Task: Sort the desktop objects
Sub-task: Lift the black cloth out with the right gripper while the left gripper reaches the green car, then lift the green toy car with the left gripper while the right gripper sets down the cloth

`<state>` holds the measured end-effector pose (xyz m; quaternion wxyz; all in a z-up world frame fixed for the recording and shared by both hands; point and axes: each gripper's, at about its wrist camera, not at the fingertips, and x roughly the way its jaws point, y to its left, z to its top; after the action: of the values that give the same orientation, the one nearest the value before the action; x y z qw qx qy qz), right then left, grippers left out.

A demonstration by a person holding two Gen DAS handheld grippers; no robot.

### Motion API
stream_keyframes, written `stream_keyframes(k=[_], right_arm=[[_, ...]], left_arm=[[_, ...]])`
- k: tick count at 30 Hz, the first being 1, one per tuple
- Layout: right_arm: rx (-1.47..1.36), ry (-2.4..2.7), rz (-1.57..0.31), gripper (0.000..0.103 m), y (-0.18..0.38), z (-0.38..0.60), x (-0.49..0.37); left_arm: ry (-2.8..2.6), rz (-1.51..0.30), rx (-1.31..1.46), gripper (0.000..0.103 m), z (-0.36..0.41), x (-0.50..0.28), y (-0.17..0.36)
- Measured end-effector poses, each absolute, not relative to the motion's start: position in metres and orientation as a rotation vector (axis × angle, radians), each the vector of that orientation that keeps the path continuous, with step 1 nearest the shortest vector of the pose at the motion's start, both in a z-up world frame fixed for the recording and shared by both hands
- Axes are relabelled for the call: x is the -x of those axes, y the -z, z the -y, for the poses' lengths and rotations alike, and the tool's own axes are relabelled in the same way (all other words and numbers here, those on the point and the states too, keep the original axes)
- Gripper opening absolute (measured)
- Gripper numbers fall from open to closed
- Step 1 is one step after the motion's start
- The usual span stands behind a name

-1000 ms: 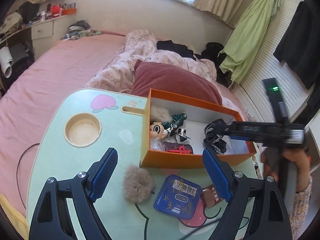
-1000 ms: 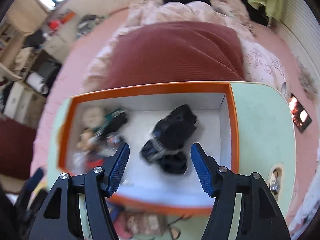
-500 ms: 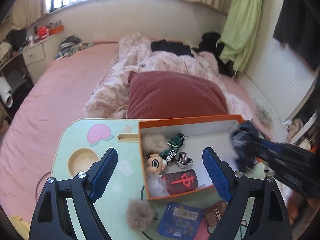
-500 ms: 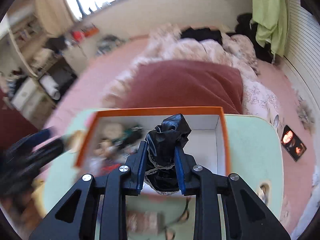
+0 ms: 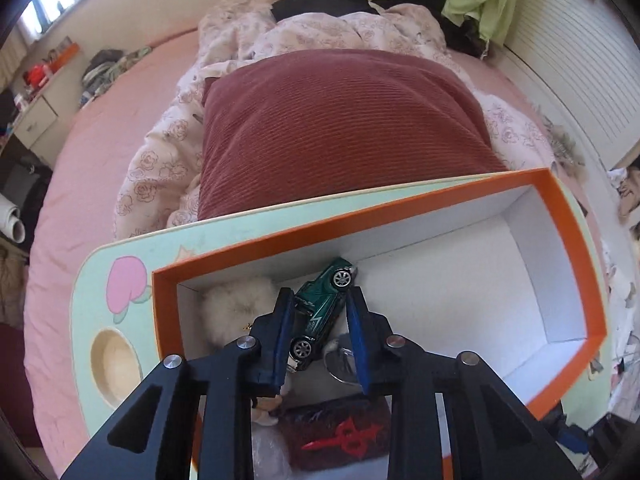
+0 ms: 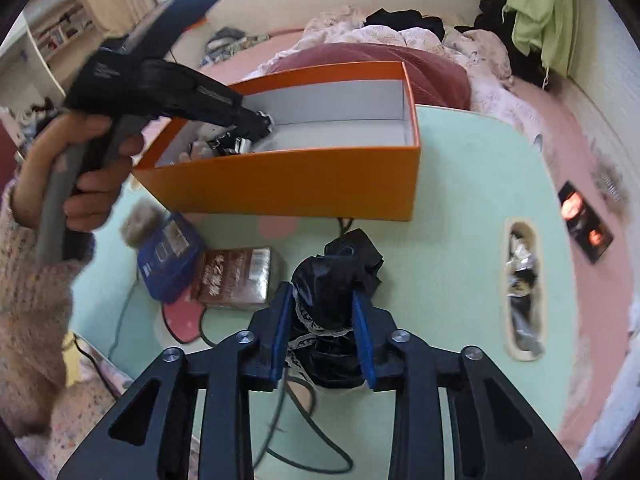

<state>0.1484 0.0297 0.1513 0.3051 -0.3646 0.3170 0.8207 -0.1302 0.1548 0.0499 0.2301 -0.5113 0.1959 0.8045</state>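
An orange box point(image 5: 568, 216) with a white inside stands on the mint-green lap table point(image 5: 132, 248). My left gripper point(image 5: 320, 292) reaches down into its left end. Its jaws are closing, and the blue pads touch both sides of a green toy car point(image 5: 320, 312). The right wrist view shows a hand point(image 6: 92, 184) holding that gripper over the box point(image 6: 288, 184). My right gripper point(image 6: 320, 292) holds a black lace-trimmed cloth bundle point(image 6: 340, 264) above the table point(image 6: 460, 200), in front of the box. Its jaws are opening, and the cloth still fills the gap.
Inside the box lie a white pompom point(image 5: 236, 308), a dark red item with a red sign point(image 5: 340, 436) and a small silver piece point(image 5: 340, 360). On the table are a blue tin point(image 6: 168, 256), a brown packet point(image 6: 236, 276), a grey pompom point(image 6: 140, 220), a cable point(image 6: 304, 420) and a filled slot point(image 6: 520, 280).
The left gripper dropped into the box and narrowed from wide open onto the green car. The right gripper closed on the black cloth, lifted it out and brought it in front of the box.
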Motion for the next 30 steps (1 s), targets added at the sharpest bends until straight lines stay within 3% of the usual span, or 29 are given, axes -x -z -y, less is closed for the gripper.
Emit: stream_keyframes(k=[4, 11, 13, 16, 18, 23, 30], right_arm=[[0.880, -2.229, -0.918, 0.037, -0.157, -0.023, -0.152], [0.788, -2.210, -0.875, 0.039, -0.165, -0.020, -0.150], [0.768, -2.204, -0.882, 0.039, -0.164, -0.021, -0.151], [0.735, -2.196, -0.859, 0.039, -0.166, -0.020, -0.155], [0.725, -2.193, -0.860, 0.039, -0.167, -0.021, -0.158], [0.714, -2.185, -0.878, 0.039, -0.166, -0.024, -0.163], [0.705, -2.189, -0.885, 0.039, -0.166, -0.024, -0.167]], left_arm=[[-2.233, -0.610, 1.375, 0.026, -0.158, 0.121, -0.047], [-2.215, -0.719, 1.277, 0.026, -0.163, 0.097, -0.041], [-2.215, -0.764, 1.257, 0.032, -0.167, 0.099, -0.035], [-2.169, -0.587, 1.389, 0.034, -0.157, 0.118, -0.032], [-2.133, -0.518, 1.430, 0.025, -0.151, 0.122, -0.034], [-2.101, -0.522, 1.395, 0.023, -0.147, 0.116, -0.038], [-2.126, -0.254, 1.248, 0.023, -0.115, 0.105, -0.093]])
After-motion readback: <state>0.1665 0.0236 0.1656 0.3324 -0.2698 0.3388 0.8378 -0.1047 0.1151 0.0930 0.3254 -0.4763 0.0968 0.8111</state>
